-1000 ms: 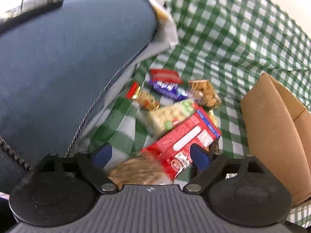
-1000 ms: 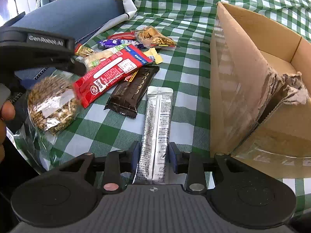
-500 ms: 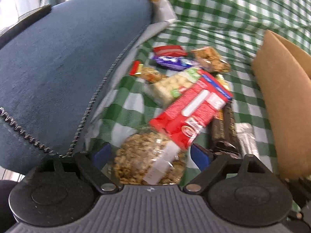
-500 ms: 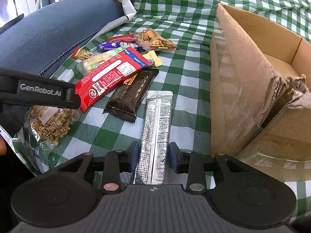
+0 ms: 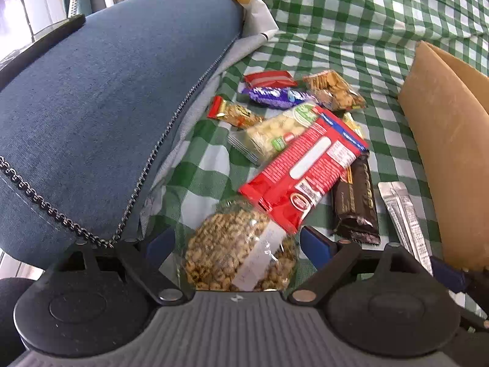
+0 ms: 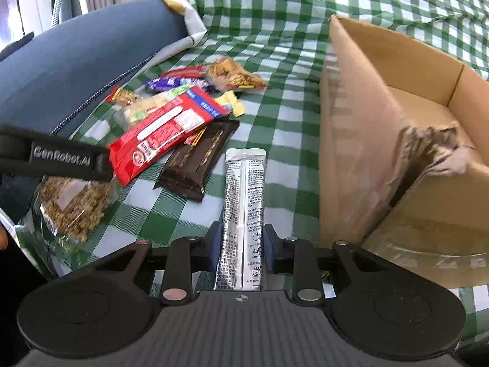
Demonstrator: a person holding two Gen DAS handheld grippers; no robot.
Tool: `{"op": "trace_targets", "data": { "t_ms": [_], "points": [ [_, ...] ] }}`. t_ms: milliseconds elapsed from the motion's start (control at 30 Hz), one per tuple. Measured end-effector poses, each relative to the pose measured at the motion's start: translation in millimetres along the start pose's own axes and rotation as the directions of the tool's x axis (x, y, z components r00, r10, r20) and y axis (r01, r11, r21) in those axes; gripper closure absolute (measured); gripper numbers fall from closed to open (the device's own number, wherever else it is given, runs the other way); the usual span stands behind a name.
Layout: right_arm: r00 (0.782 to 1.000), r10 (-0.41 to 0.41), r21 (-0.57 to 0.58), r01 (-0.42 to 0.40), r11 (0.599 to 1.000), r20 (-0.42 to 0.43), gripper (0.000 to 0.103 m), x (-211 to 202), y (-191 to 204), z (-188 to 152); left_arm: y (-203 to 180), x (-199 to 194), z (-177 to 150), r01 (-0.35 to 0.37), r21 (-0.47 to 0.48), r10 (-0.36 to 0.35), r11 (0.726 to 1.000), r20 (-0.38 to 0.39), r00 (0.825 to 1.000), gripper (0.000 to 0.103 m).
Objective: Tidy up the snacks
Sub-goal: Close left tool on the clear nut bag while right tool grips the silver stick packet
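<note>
Right gripper (image 6: 241,252) pinches the light, slippery silver sachet (image 6: 244,202) at its near end; left gripper (image 5: 237,244) gapes wide around the crushable clear cereal bag (image 5: 235,250).

Glossy foil sachet (image 6: 243,214), matt cardboard box (image 6: 360,140)

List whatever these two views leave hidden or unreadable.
1. Brown cardboard box: its floor beyond the torn flap is hidden in the right wrist view; the left wrist view cuts it at the edge.
2. Clear bag of round cereal: its near end is covered by the left gripper body.
3. Silver stick sachet: its print is too small to read.
4. Yellow wrapper: mostly under the red packet.
</note>
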State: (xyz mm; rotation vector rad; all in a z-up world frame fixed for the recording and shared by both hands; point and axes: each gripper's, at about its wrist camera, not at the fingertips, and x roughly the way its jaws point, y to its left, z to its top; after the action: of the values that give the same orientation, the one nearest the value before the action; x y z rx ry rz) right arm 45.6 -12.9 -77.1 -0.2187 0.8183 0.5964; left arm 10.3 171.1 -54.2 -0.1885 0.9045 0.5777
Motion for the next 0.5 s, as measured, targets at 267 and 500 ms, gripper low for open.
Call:
{"op": "trace_targets", "data": {
  "t_ms": [267, 500],
  "points": [
    [0.999, 0.001, -0.008, -0.001, 1.0, -0.041, 0.069, 5, 0, -2, -12, 13, -6, -0.044, 0.077, 0.049, 0.996, -0.057, 0.997, 0.01],
    [0.999, -0.009, -0.016, 0.008, 1.0, -0.035, 0.072, 7, 2, -1, -6, 17, -6, -0.072, 0.059, 0.075, 0.996, -0.057, 0.996, 0.02]
  ]
}}
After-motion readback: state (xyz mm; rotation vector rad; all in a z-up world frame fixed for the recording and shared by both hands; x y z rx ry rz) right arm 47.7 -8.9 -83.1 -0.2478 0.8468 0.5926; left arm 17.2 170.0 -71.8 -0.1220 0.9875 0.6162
